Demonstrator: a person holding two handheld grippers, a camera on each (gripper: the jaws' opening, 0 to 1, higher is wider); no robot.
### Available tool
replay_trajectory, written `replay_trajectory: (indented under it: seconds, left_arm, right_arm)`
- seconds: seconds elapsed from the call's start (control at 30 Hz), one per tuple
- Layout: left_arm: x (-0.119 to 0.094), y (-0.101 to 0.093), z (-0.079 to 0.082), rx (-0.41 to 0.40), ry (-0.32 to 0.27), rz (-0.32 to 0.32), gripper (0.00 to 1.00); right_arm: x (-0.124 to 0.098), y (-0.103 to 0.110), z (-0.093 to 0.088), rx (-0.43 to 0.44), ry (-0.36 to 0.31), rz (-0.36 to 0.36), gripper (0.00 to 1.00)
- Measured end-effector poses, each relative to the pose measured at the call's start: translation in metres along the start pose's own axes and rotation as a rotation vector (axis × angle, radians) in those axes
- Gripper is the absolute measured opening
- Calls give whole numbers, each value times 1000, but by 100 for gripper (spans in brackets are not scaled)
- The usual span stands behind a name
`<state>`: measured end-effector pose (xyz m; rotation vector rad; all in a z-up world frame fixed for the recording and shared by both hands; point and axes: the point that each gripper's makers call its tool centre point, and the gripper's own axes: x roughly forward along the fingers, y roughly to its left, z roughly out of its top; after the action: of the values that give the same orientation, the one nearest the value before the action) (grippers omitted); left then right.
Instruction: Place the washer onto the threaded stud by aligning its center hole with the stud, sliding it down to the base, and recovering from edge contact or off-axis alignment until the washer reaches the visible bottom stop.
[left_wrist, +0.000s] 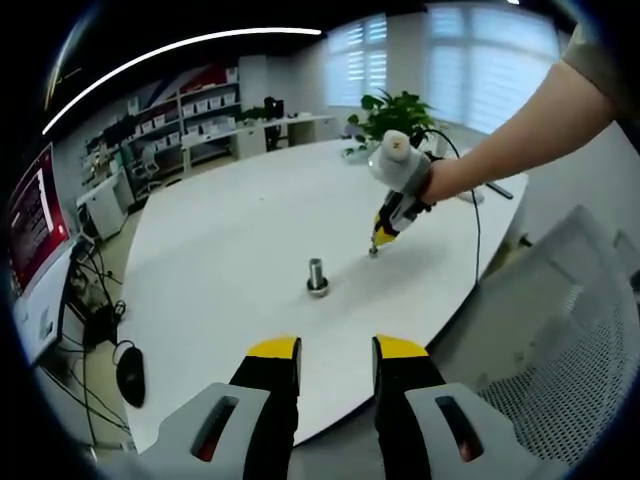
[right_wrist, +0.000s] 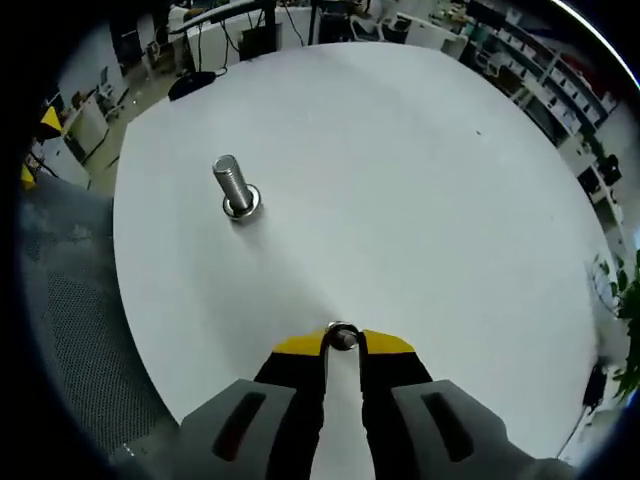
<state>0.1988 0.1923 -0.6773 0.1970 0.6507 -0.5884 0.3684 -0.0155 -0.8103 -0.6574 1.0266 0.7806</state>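
Note:
The threaded stud (left_wrist: 318, 277) stands upright on the white table (left_wrist: 230, 240), with a ring-like base at its foot; the right gripper view shows the stud (right_wrist: 236, 188) up and to the left. My right gripper (right_wrist: 342, 340) is shut on the small metal washer (right_wrist: 342, 337), pinched between its yellow tips just over the table top. Seen from the left gripper view, a hand holds the right gripper (left_wrist: 380, 238) tip-down, to the right of and beyond the stud. My left gripper (left_wrist: 337, 350) is open near the table's edge, apart from the stud, with nothing between its jaws.
A white mesh chair (left_wrist: 560, 330) stands off the table's right edge. A potted plant (left_wrist: 400, 110) sits at the far end of the table. Shelves and desks line the room behind. A monitor (left_wrist: 35, 215) and floor cables lie to the left.

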Motion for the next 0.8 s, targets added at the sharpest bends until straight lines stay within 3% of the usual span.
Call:
replay_trajectory:
  seconds: [0.3,0.8]
  left_arm:
    - [1,0,-2,-2,9,-1,26]
    - [0,1,-2,-5,9,0,26]
  right_arm:
    - [12,1,-7,25,16,16,15]
    - [12,6,-13,46,3,-8,20]
